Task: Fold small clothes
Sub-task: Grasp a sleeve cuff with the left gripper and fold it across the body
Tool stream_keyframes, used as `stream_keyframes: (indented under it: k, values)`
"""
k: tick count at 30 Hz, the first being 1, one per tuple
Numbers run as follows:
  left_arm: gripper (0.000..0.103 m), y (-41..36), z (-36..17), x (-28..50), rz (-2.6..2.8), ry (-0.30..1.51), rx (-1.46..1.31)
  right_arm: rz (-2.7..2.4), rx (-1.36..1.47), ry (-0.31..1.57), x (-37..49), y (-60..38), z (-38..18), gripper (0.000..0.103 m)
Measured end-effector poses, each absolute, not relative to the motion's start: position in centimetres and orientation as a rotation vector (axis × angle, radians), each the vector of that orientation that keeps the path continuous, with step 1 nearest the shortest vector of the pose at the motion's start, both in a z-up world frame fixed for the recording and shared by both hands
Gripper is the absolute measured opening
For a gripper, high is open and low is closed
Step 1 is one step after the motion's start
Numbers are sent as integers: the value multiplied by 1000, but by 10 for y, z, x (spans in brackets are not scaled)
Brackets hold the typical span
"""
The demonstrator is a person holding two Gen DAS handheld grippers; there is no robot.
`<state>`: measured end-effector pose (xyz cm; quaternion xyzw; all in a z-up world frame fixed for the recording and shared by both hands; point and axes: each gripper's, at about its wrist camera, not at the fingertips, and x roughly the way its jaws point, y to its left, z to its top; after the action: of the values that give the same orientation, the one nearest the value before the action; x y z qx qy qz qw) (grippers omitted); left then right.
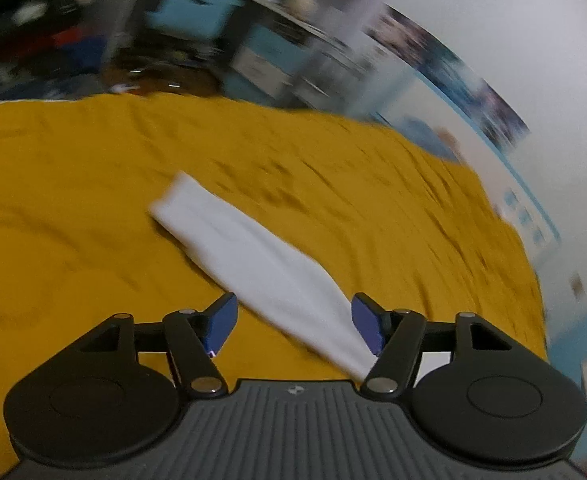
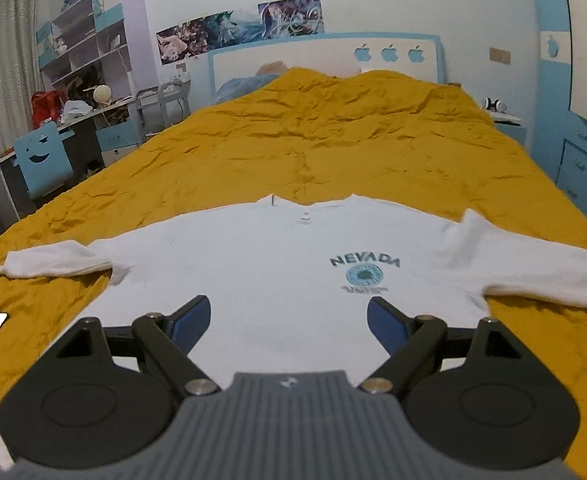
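The white long-sleeved cotton shirt [image 2: 269, 280] with a blue "NEVADA" print lies flat, chest up, on the mustard-yellow bedspread [image 2: 333, 140], its body just ahead of the right gripper [image 2: 289, 324], whose blue-padded jaws stand apart and empty. In the blurred left wrist view, one sleeve [image 1: 253, 256] runs diagonally up-left from beside the right pad of the left gripper [image 1: 293, 324], also open. The collar points toward the headboard [image 2: 325, 56]; both sleeves stretch sideways.
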<state>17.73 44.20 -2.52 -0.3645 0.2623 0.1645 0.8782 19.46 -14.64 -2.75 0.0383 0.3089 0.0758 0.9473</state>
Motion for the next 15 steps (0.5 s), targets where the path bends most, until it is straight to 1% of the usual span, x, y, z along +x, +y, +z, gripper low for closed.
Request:
stream_keyframes:
  k: [1, 3, 4, 5, 6, 9, 10, 12, 13, 14, 15]
  values:
    - [81, 455, -31, 181, 365, 544, -790, 153, 73, 630, 204, -143, -29, 78]
    - [81, 484, -47, 191, 394, 555, -835, 154, 66, 638, 222, -137, -32, 63]
    - [81, 495, -57, 196, 416, 566, -852, 158, 65, 647, 233, -132, -34, 60]
    - [81, 498, -66, 201, 432, 578, -874, 163, 68, 657, 242, -129, -37, 55]
    - [81, 503, -76, 204, 439, 579, -911, 170, 73, 669, 252, -125, -40, 53]
    - [79, 516, -98, 213, 439, 557, -996, 206, 57, 683, 275, -110, -48, 52]
    - [75, 521, -102, 215, 447, 552, -1003, 211, 41, 688, 283, -104, -51, 52]
    - [71, 531, -106, 223, 459, 540, -1001, 220, 28, 702, 293, -96, -55, 52]
    - [62, 535, -108, 227, 459, 541, -999, 222, 24, 709, 298, -92, -58, 52]
    - [57, 538, -108, 229, 460, 542, -992, 224, 19, 714, 301, -89, -60, 52]
    - [43, 538, -107, 230, 459, 545, -979, 226, 13, 719, 303, -86, -63, 52]
